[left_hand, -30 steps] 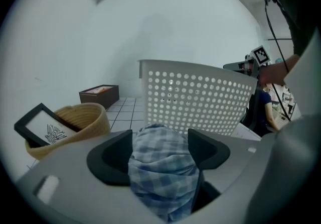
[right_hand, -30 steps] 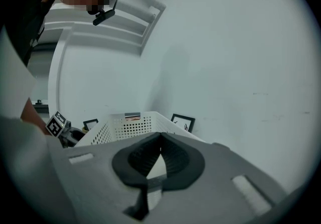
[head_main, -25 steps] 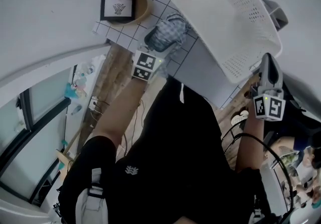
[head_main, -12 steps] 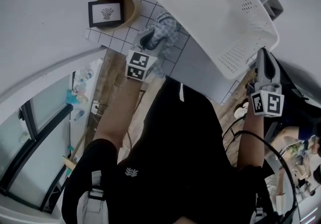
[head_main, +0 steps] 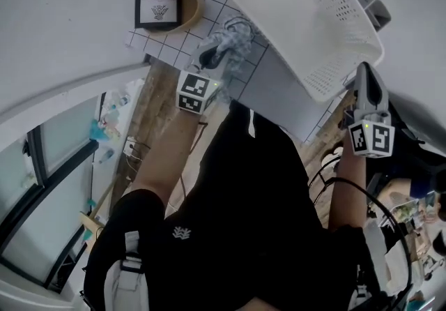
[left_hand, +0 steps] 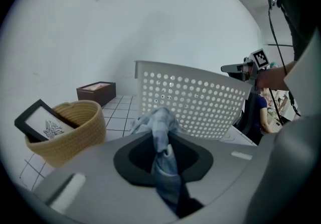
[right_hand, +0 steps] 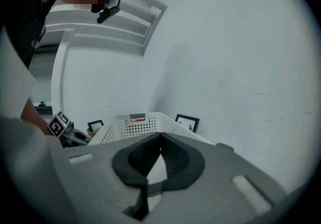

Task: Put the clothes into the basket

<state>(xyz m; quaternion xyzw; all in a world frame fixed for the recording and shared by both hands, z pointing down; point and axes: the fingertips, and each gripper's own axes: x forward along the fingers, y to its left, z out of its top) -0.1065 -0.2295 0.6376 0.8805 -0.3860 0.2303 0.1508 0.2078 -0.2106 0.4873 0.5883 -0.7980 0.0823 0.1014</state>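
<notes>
two grippers busy: left gripper, jaws just closing, pinches blue cloth; right gripper clamps basket at cloth's one o'clock.

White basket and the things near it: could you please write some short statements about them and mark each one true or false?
1. The right tongs are closed on the rim of the white basket. True.
2. The left tongs are empty. False: the left tongs have just been closing their jaws and now grip a blue checked cloth.
3. A framed picture leans inside the woven bowl. True.
4. The cloth already lies inside the white basket. False: it hangs from the left tongs outside the basket, over the tiled surface.
</notes>
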